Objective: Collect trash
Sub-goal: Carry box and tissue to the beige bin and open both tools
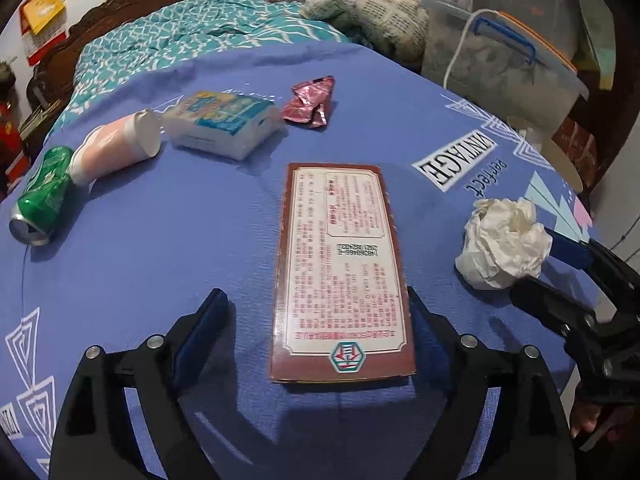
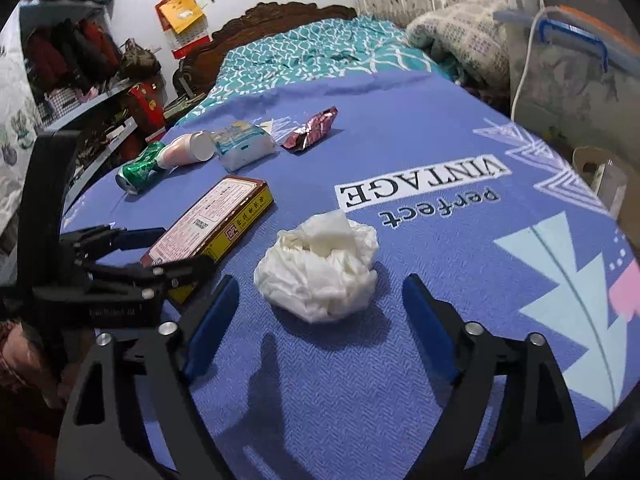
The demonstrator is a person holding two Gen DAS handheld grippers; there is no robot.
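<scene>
A flat brown box point(image 1: 340, 272) with a printed label lies on the blue bedsheet point(image 1: 160, 240). My left gripper point(image 1: 316, 308) is open, its jaws on either side of the box's near end. A crumpled white tissue ball point(image 2: 320, 268) lies just ahead of my right gripper point(image 2: 320, 296), which is open around its near side. The tissue also shows in the left wrist view point(image 1: 504, 240), with the right gripper point(image 1: 560, 268) beside it. The box shows in the right wrist view point(image 2: 212, 220), with the left gripper point(image 2: 160, 252) at it.
A crushed green can point(image 1: 40, 200), a tipped paper cup point(image 1: 120, 148), a tissue pack point(image 1: 224, 120) and a crumpled red foil wrapper point(image 1: 310, 100) lie farther back. A lidded plastic bin point(image 1: 500, 64) stands at the bed's right edge. Shelves point(image 2: 80, 80) stand at left.
</scene>
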